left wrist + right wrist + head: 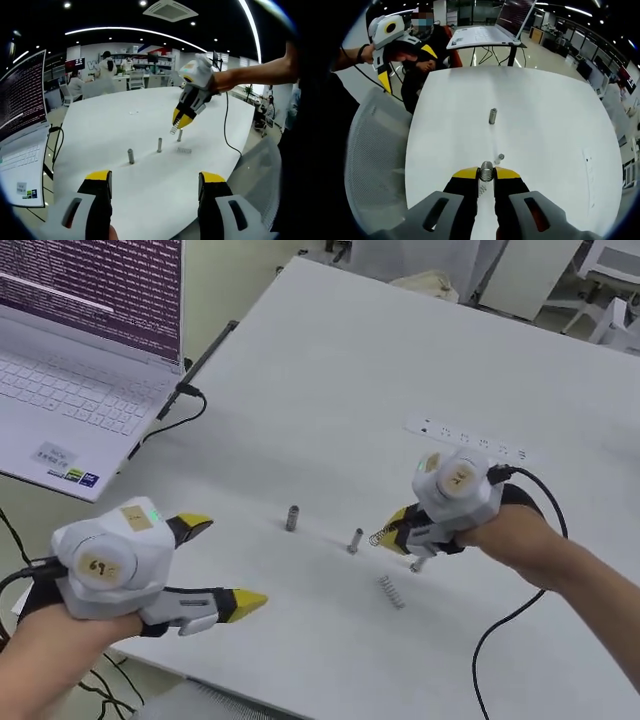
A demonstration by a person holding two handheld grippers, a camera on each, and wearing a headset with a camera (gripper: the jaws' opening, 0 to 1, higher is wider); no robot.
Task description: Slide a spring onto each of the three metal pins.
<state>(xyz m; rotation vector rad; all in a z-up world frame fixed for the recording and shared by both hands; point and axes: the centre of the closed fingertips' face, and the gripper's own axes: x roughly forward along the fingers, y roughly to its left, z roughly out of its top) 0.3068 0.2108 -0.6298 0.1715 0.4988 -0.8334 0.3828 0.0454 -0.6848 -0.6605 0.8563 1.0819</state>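
Three short metal pins stand in a row on the white table (330, 390). The left pin (292, 518) (131, 156) (492, 116) looks thicker and ribbed, as if a spring sits around it. Bare are the middle pin (355, 540) (159, 145) (499, 158) and the right pin (418, 563) (180, 135). My right gripper (398, 532) (486, 175) is shut on a spring (380, 535) (173, 130) (486, 171), held just above the table between the middle and right pins. A loose spring (392, 591) (184, 150) lies nearer me. My left gripper (222, 562) (155, 177) hovers open at the front left, holding nothing.
An open laptop (90, 340) with a plugged-in cable (190, 405) sits at the left edge. A white power strip (470, 440) lies behind the right gripper. The table's front edge (230, 685) runs close under the left gripper. A mesh chair (375, 150) stands by the table.
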